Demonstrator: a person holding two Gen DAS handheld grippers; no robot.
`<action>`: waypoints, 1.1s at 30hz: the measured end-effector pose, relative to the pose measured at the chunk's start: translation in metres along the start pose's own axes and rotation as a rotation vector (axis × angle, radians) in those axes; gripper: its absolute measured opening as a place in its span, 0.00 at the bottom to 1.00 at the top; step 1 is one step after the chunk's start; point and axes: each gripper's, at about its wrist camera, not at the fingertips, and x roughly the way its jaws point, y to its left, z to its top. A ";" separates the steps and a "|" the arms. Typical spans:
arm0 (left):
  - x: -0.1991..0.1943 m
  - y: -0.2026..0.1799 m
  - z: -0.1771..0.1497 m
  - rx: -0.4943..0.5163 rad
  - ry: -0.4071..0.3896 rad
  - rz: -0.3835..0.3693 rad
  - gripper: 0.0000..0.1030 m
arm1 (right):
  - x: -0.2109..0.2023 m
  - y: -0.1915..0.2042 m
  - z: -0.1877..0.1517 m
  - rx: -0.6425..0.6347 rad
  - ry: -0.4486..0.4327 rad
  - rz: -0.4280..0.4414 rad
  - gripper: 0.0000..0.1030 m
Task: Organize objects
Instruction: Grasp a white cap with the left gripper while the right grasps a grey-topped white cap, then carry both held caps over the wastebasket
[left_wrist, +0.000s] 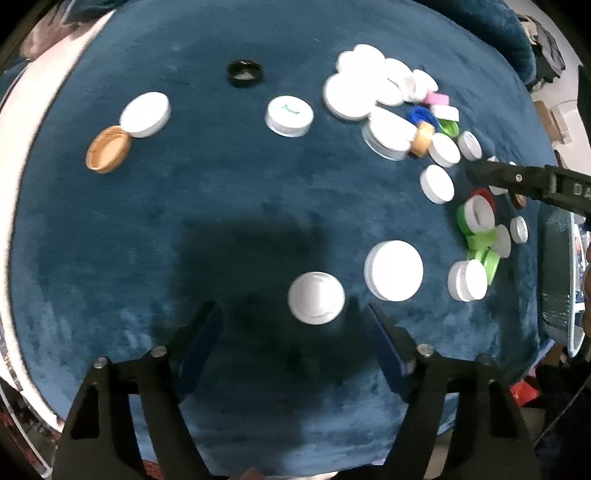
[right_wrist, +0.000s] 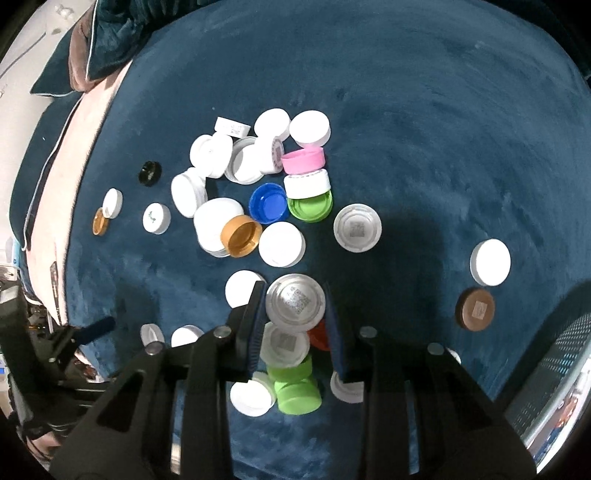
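I am clamping my right gripper (right_wrist: 295, 306) narrowly on 1 silver cap (right_wrist: 295, 303); its smooth rim is risking slipping onto the blue cloth (right_wrist: 424, 129)

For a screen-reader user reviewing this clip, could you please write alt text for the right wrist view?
The right gripper has its fingers closed on a silver-lined cap above scattered white, green, pink, blue and gold bottle caps on a blue velvet surface. A brown cap lies apart at right.

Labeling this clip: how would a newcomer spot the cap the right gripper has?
On the blue velvet surface, find the right gripper near the bottom of the right wrist view. Between its fingers sits a silver cap, underside up; unlike the plain white caps around, it shows a printed code.
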 end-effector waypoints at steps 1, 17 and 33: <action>0.003 -0.003 0.000 0.007 0.008 -0.005 0.56 | -0.002 0.000 -0.002 0.000 -0.003 0.004 0.30; -0.035 -0.029 0.002 0.014 -0.094 -0.032 0.28 | -0.036 -0.007 -0.028 -0.004 -0.042 0.043 0.30; -0.075 -0.084 0.006 0.102 -0.196 -0.042 0.28 | -0.088 -0.038 -0.063 0.098 -0.186 0.126 0.30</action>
